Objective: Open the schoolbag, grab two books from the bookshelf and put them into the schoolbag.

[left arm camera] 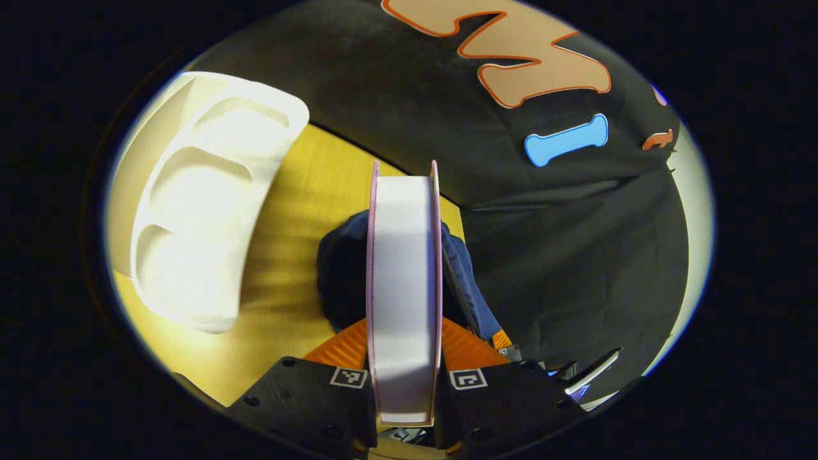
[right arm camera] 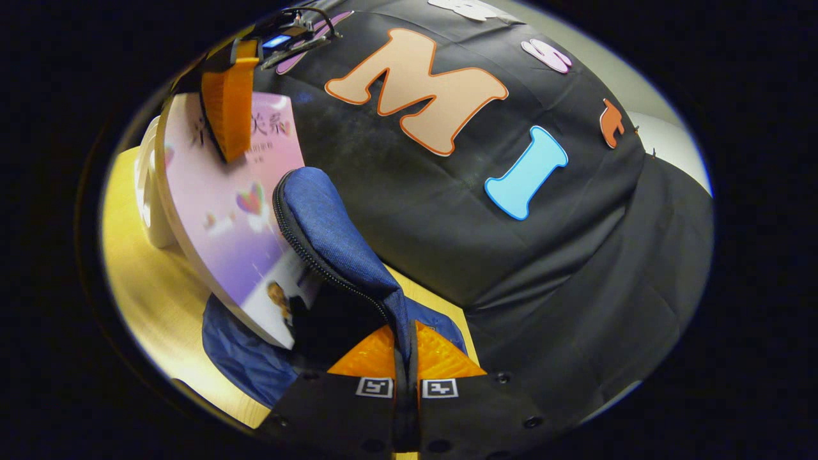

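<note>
Across yellow worktop, white bookshelf lying at ten o'clock. Left tongs clamping pink book above blue schoolbag; right tongs pinching schoolbag's flap, nearly closed.

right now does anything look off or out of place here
Nothing stands out. The left gripper holds the book over the open schoolbag, while the right gripper pinches the bag's flap up. The white bookshelf sits on the table, nothing spilled or damaged.

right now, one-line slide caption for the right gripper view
Right gripper pinches the blue schoolbag's flap open while the left gripper lowers a pink book inside.
</note>
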